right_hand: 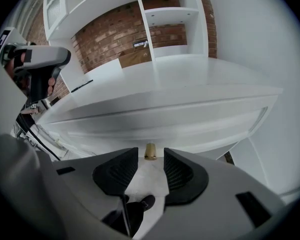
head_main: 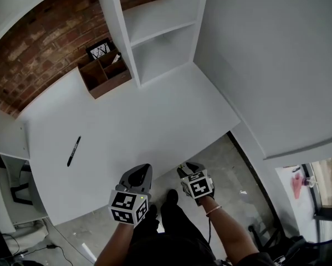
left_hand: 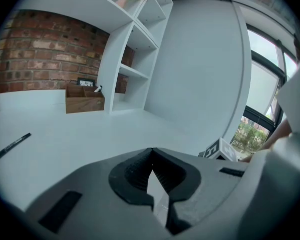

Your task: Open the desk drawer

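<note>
Right gripper point(right_hand: 150, 157) had its jaws apart, with the brass knob point(right_hand: 150, 151) of the desk drawer point(right_hand: 160, 120) just beyond their tips, ungripped. Left gripper point(left_hand: 152, 151), jaws together and empty, hung by the desk point(head_main: 143, 126) front edge. A pen point(head_main: 73, 151) and a wooden organiser point(head_main: 103, 73) lay on top, well apart from the drawer.

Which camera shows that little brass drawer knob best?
The right gripper view: the brass knob sits just ahead of its open tongs. The head view and left gripper view show the desktop, never the knob.
</note>
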